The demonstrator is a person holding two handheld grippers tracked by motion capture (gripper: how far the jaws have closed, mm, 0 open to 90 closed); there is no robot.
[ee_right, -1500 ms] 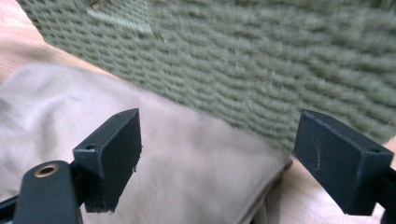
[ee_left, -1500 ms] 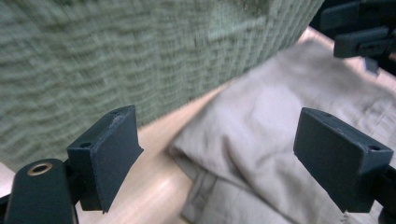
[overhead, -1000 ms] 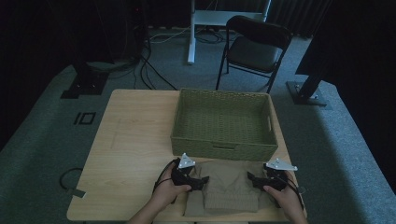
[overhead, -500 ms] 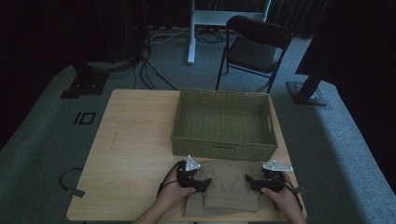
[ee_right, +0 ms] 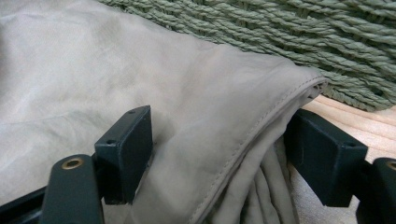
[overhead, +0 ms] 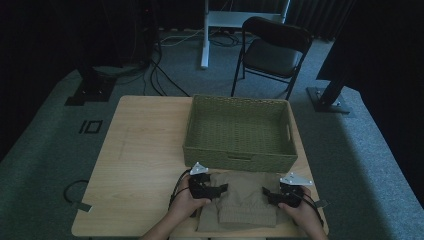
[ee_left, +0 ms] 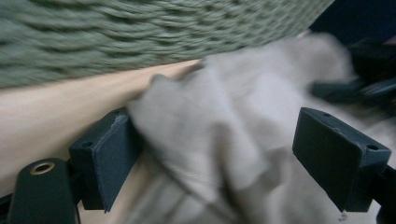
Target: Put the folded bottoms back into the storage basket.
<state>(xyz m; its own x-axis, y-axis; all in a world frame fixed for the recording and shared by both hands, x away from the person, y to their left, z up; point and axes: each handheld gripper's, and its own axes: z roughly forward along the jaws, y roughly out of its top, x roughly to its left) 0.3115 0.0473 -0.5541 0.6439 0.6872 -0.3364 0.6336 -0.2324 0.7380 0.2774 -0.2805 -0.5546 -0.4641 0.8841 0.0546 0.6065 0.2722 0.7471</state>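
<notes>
Beige cloth (overhead: pixel 245 202) lies bunched between my grippers: left gripper (ee_left: pixel 205 158) spread, blurred, probably not pinching; right gripper (ee_right: pixel 219 158) just closing around its hemmed fold, basket (overhead: pixel 240 131) beyond.

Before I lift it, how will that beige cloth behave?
Probably floppy: the cloth lies in soft folds between both grippers' jaws, so it should sag between them. Likely light, being thin and layered. The stitched hem may give the right gripper a firmer hold.
</notes>
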